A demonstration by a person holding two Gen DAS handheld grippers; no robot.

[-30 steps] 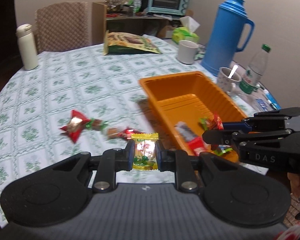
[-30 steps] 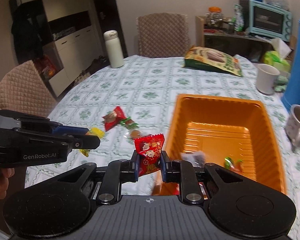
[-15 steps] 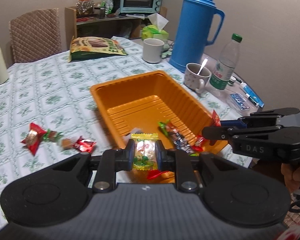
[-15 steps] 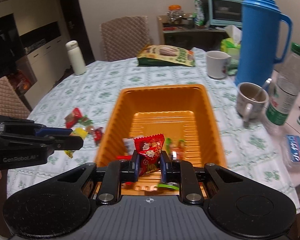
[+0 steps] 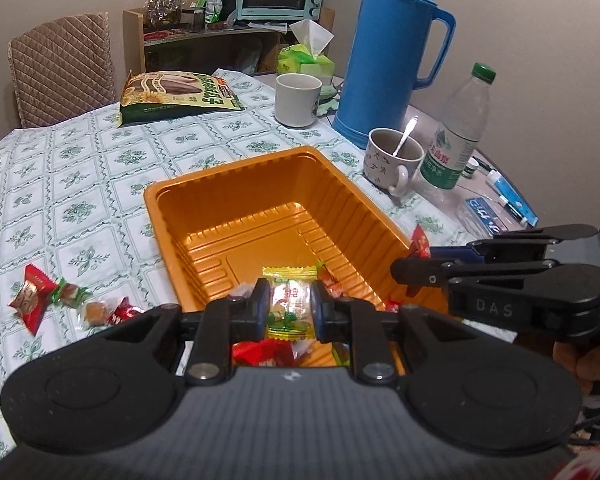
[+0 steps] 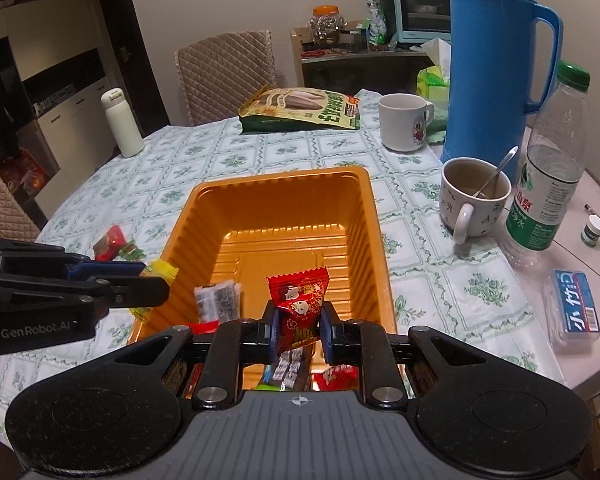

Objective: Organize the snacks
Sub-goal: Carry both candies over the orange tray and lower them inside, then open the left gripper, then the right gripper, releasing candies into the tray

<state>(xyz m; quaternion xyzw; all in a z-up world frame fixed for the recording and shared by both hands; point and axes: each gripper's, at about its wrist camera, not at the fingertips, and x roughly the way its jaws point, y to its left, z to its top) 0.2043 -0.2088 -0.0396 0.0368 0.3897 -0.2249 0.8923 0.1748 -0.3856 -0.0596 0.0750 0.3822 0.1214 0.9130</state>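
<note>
A: Snacks! What do they look like?

B: The left gripper [image 5: 289,310] squeezes a yellow candy [image 5: 288,304] with green bits on its wrapper. The right gripper [image 6: 299,330] squeezes a red candy [image 6: 300,305] with little faces on it.

A: Where are they?

B: Both hang over the near end of the orange tray [image 6: 370,216]. More wrapped sweets [image 6: 216,300] lie inside it. A few loose candies [image 5: 66,300] sit on the tablecloth [image 5: 80,184], left of the tray.

A: How do the grippers sit?

B: Both tip down toward the tray, side by side, each clamped tight on its candy.
</note>
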